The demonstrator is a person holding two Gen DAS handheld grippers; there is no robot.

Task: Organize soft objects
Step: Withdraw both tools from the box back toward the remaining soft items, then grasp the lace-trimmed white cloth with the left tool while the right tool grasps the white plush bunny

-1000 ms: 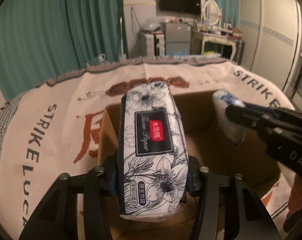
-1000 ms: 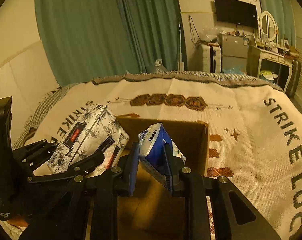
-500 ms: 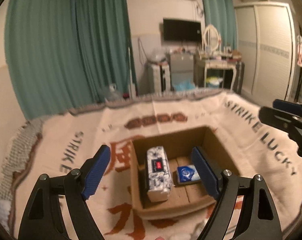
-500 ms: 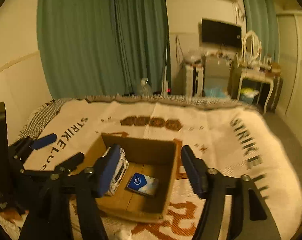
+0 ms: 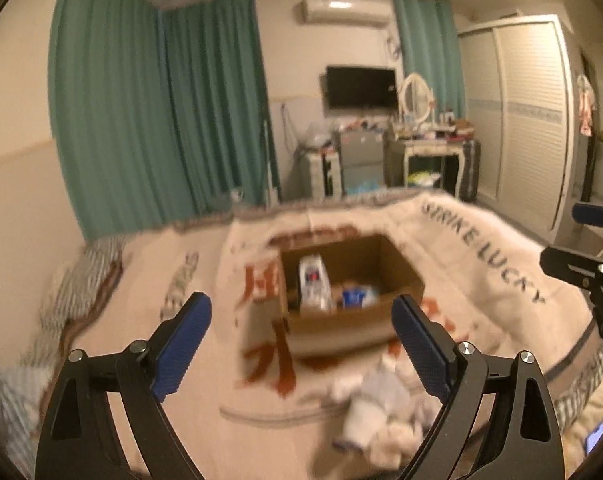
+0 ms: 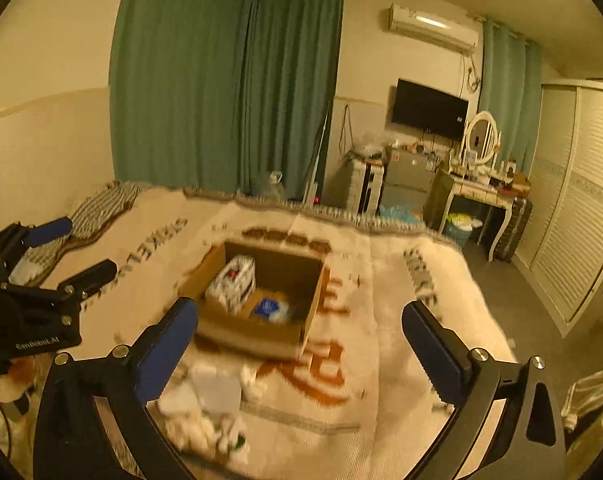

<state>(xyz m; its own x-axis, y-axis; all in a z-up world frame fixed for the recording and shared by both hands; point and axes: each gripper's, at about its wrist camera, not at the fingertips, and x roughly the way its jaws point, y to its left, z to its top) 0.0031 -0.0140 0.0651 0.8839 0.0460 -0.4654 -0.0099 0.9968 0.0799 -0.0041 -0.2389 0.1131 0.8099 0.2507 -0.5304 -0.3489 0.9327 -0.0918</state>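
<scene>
Blanket point(image 6: 385, 280) lettered "STRIKE LUCKY", cardboard box point(image 6: 261, 332), left tool point(image 5: 301, 344) labelled "GenRobot.AI"

The open cardboard box point(image 6: 261, 332) sits on the cream blanket with the floral black-and-white tissue pack point(image 6: 231, 284) lying along its left side, red label facing up, and the blue-and-white tissue pack point(image 6: 269, 308) flat on the floor of the box just to its right. In the left wrist view the floral tissue pack point(image 5: 315, 284) and the blue one point(image 5: 355, 296) sit side by side in there, blurred. A loose heap of pale soft items point(image 6: 209, 408) lies rumpled on the blanket in front of the box, apart from it.
</scene>
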